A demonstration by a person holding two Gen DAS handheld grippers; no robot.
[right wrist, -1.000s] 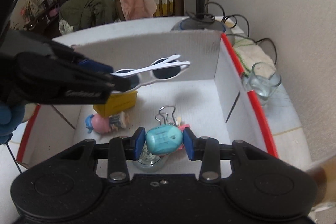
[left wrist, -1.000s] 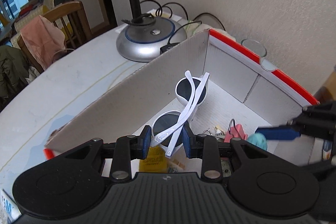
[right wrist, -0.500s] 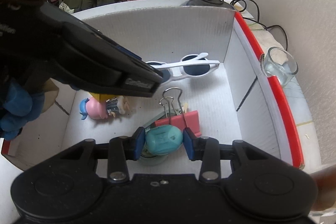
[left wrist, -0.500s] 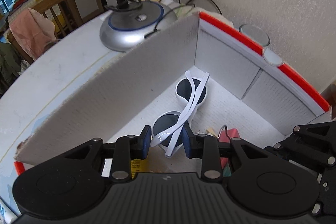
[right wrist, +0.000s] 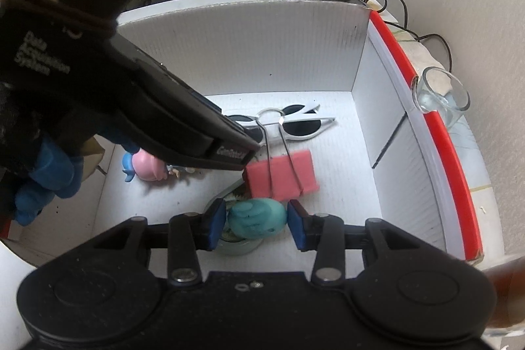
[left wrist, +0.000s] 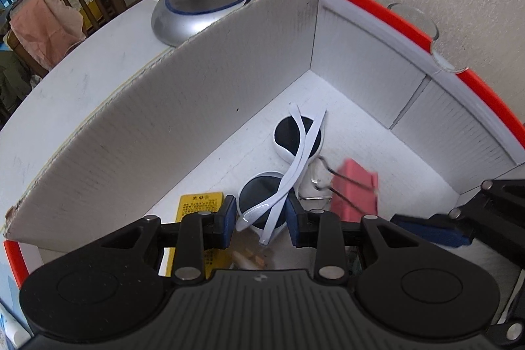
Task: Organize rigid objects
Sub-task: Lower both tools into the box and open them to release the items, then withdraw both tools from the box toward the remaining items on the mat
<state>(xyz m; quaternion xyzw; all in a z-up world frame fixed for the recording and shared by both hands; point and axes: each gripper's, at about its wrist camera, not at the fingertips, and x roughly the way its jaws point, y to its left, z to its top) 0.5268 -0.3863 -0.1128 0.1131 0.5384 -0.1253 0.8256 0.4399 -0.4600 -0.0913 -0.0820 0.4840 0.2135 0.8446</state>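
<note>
White sunglasses [left wrist: 288, 173] with dark lenses sit between the pads of my left gripper [left wrist: 261, 220], low inside the white box [left wrist: 197, 107] with a red rim; they also show in the right wrist view [right wrist: 295, 125]. My right gripper [right wrist: 256, 220] is shut on a teal oval object [right wrist: 257, 217] just above the box floor. A pink binder clip [right wrist: 282, 174] lies in front of it and also shows in the left wrist view [left wrist: 354, 189]. The left gripper body [right wrist: 147, 107] crosses the right wrist view.
In the box lie a pink and blue figurine [right wrist: 146, 168], a yellow packet [left wrist: 200, 202] and a round item under the teal object. A glass [right wrist: 439, 97] stands outside the box by the wall. A silver lamp base [left wrist: 206, 5] with cables is behind it.
Both grippers have moved down into the box. The sunglasses now sit near the box floor. The teal object has come lower, close to the pink clip.
</note>
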